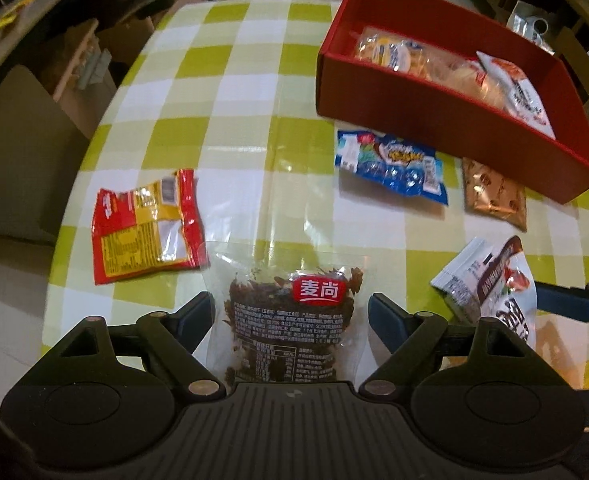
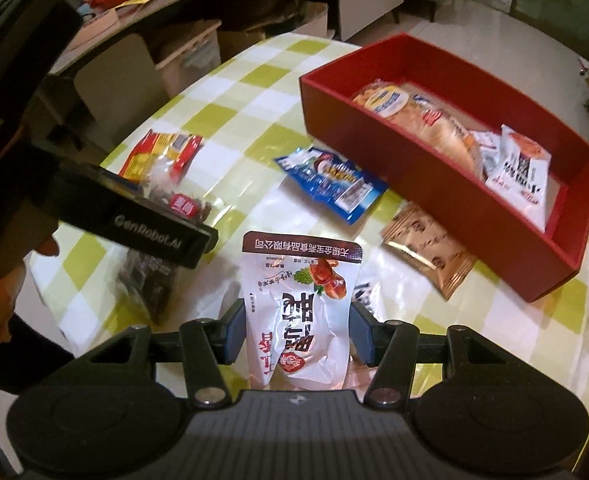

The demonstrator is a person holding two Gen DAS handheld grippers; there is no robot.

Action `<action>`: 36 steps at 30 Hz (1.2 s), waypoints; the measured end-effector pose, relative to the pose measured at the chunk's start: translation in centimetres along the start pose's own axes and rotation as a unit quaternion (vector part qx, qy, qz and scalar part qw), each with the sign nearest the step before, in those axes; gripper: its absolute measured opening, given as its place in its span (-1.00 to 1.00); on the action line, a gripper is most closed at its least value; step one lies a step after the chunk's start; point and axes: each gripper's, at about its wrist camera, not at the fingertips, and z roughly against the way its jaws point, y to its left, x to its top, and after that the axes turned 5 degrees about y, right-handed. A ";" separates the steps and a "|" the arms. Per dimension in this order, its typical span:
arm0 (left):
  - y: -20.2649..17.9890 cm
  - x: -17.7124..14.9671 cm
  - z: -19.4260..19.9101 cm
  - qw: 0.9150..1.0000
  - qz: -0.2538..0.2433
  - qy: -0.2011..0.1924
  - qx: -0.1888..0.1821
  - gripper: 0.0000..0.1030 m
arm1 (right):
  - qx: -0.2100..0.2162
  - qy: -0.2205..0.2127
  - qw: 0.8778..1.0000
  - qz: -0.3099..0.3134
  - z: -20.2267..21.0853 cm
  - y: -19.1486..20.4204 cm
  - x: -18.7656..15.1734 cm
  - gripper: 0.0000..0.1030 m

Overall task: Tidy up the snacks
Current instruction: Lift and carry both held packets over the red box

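Note:
My left gripper (image 1: 290, 312) is open, with one finger on each side of a clear packet of dark dried meat (image 1: 290, 328) with a red label, lying on the checked table. My right gripper (image 2: 296, 328) is open around a white snack pouch (image 2: 302, 312) with a brown top strip; the pouch also shows in the left wrist view (image 1: 490, 284). The red box (image 1: 434, 96) stands at the far right and holds several snack packs; it also shows in the right wrist view (image 2: 414, 168).
A red-and-yellow packet (image 1: 146, 224), a blue packet (image 1: 394, 168) and a bronze packet (image 1: 494, 192) lie on the green-and-white checked tablecloth (image 1: 254, 120). The left gripper's body (image 2: 134, 216) crosses the right wrist view. Chairs and shelves stand past the table's left edge.

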 end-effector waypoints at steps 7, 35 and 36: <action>-1.1 0.4 1.9 0.999 -0.010 -0.035 0.002 0.68 | -0.025 -0.021 0.999 -0.003 0.8 -1.0 0.9 0.23; -6.0 7.7 5.4 0.990 -0.027 -0.132 0.027 0.69 | -0.086 -0.109 0.987 -0.081 4.0 -8.2 6.8 0.23; -6.1 8.0 5.4 0.990 -0.028 -0.135 0.028 0.69 | -0.087 -0.109 0.987 -0.083 3.9 -8.4 7.0 0.23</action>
